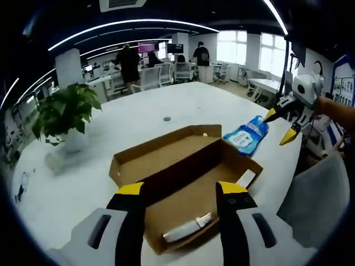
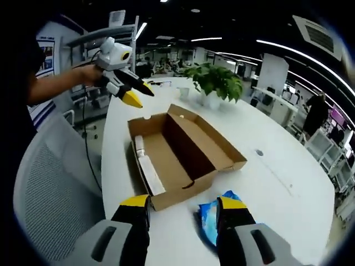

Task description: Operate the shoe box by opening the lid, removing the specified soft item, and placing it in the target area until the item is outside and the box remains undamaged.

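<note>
A white table (image 1: 183, 105) is carrying the open shoe box (image 1: 183, 172), a blue packet (image 1: 248, 134) beside it and a potted plant (image 1: 64, 111); office desks are stretching behind; left gripper (image 1: 180, 191) and right gripper (image 2: 183, 205) are both gaping, holding nothing.

box (image 1: 183, 183): plain brown cardboard inside and out, darker brown along the middle fold
pack (image 1: 248, 134): bright blue with a white label panel and small print, lying near the table's edge
table (image 1: 138, 116): plain white
left gripper (image 1: 182, 191): black fingers with yellow tips, grey-white body
right gripper (image 2: 183, 205): black fingers, yellow tips
plant (image 1: 64, 111): green leaves, pale pot
item in box (image 1: 187, 228): white
chair (image 2: 50, 188): grey mesh
</note>
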The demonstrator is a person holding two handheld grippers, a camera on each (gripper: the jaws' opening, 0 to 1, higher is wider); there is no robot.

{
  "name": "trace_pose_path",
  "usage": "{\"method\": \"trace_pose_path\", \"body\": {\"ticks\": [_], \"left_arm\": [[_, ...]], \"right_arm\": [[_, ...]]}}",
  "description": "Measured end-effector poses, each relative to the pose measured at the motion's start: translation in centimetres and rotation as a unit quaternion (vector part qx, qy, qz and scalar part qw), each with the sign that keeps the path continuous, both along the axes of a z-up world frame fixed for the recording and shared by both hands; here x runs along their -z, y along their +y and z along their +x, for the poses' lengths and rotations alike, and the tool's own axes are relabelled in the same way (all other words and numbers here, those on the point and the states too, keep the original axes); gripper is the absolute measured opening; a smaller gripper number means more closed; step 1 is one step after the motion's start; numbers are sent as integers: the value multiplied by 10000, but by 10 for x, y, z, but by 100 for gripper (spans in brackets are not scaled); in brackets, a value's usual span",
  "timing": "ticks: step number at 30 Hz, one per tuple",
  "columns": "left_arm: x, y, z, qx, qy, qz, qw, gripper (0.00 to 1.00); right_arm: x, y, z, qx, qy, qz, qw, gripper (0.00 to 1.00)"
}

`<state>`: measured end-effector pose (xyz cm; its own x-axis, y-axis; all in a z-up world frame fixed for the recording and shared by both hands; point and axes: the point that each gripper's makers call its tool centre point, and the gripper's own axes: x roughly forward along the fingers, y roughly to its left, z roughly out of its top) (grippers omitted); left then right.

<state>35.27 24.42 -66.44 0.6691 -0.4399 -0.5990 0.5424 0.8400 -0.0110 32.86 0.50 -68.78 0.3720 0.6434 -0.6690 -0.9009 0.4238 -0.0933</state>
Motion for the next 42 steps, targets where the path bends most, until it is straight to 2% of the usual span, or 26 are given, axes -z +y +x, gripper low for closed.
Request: {"method": "trace_pose_path", "body": {"ticks": [7,10,16,23,26,31,35,39,42], "left_arm": [[18,25,-13,-336,135,27,9993,50],[28,32,-20,-461,233,54,9987,44],[51,44,-31,-722,441,26,9964,40],[72,55,-38,-1042,643,-42,9925,34],[81,60,-39,-1144,755,-71,9905,26],[89,62,-39,-1309,846,-224,9875,19],[94,64,-39,-1352,891,-232,9865,15],[95,71,-38,-1463,864,-219,9852,5],[96,72,-38,-1484,899,-293,9844,6]], "right_arm": [[13,22,1,-496,89,-194,9985,46],[20,29,0,-721,131,-304,9968,46],[37,40,1,-1187,65,-626,9909,45],[55,53,7,-1427,132,-855,9860,45],[64,56,9,-1552,102,-1089,9818,45],[74,62,10,-1740,119,-1322,9758,45],[82,66,14,-1744,184,-1382,9747,44],[89,71,15,-1745,274,-1422,9740,42],[90,74,15,-1763,331,-1389,9739,42]]}}
